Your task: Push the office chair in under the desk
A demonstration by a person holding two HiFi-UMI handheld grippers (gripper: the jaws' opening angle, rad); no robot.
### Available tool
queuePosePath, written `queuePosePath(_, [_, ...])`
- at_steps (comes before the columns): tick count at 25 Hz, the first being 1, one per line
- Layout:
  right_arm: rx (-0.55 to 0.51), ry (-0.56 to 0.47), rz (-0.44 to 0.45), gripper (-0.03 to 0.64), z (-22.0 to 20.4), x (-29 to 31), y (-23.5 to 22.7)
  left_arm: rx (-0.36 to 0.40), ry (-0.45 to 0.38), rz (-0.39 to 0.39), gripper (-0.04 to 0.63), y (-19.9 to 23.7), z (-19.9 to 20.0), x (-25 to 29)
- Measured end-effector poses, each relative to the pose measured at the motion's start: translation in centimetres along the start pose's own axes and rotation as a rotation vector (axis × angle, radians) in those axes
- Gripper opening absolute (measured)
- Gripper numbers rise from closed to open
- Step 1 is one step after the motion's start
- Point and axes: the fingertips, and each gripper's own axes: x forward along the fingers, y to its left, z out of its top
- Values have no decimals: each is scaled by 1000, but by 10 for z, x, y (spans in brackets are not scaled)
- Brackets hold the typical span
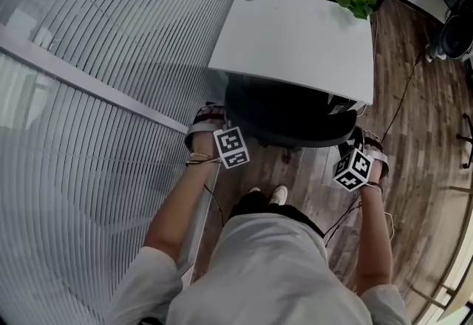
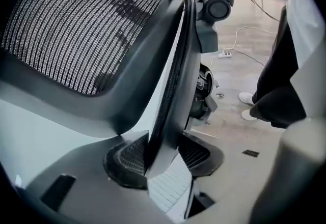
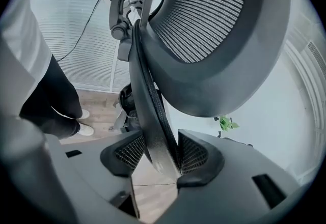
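Office chair (image 1: 288, 120) sits partly under the worktop (image 1: 295, 35), left claw (image 2: 163, 158) and right claw (image 3: 160, 152) clamped on its backrest rim (image 2: 175, 90); some pushing probably remains.

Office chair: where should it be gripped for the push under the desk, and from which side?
Probably the backrest rim, one side edge per hand-held gripper, coming from behind, opposite the desk. The rim is a slim band that fits between jaws; the mesh gives no hold. The left hand-held gripper and right hand-held gripper clamp it there.
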Motion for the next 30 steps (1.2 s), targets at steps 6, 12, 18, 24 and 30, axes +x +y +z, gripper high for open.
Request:
queuePosePath(6, [9, 2, -2, 216, 3, 9, -10, 9, -6, 2, 196, 13, 1, 11])
queuePosePath(12, [27, 23, 4, 216, 7, 20, -20, 21, -19, -3, 195, 26, 2, 23])
queuePosePath(18, [42, 34, -9, 218, 11, 30, -33, 32, -39, 3, 196, 41, 3, 37])
queuePosePath(24, [54, 49, -9, 218, 15, 41, -43, 50, -49, 6, 195, 55, 4, 50])
queuePosePath(30, [61, 58, -11, 218, 18, 49, -57, 57, -63, 15, 195, 71, 8, 59])
